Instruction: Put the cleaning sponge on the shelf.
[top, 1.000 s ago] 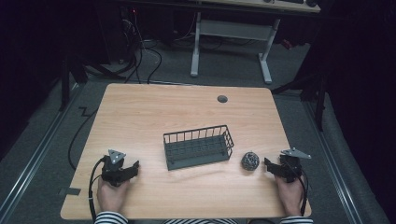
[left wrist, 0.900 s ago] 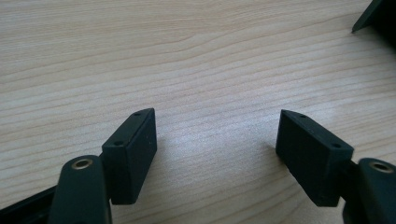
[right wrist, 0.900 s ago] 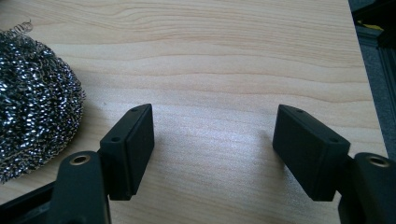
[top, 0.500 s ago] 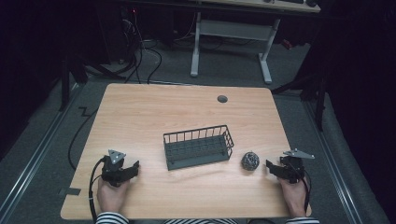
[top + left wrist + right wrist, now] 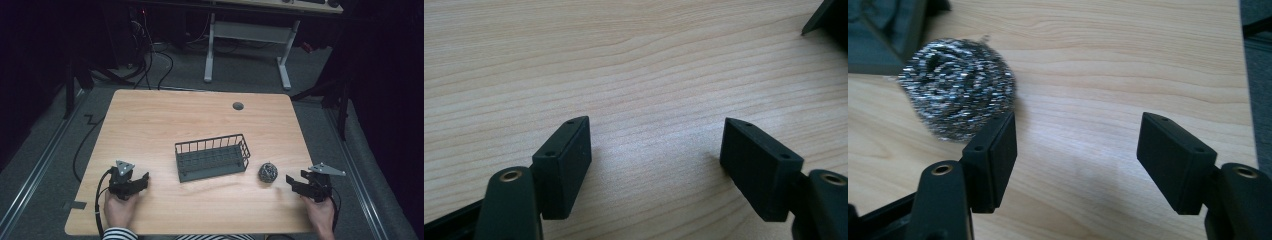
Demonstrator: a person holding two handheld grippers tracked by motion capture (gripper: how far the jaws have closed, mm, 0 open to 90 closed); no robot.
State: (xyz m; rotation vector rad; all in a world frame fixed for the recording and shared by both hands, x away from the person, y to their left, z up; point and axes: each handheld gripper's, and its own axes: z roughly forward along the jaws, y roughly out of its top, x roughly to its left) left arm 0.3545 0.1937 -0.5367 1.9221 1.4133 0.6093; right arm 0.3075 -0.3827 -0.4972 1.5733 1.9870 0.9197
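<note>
Near the table's (image 5: 150,120) right edge, the right gripper (image 5: 1075,137), jaws spread and empty, could nudge the steel scourer (image 5: 959,87) away, being off-centre.

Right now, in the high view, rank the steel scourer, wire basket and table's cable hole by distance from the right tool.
1. Steel scourer, just left of the right tool.
2. Wire basket, farther left, mid-table.
3. Cable hole, near the far edge.

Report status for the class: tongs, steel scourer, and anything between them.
Left tongs open, nothing between them, resting near table edge. Right tongs open, aimed just right of steel scourer, not touching. Scourer sits beside wire basket. Path clear.
</note>
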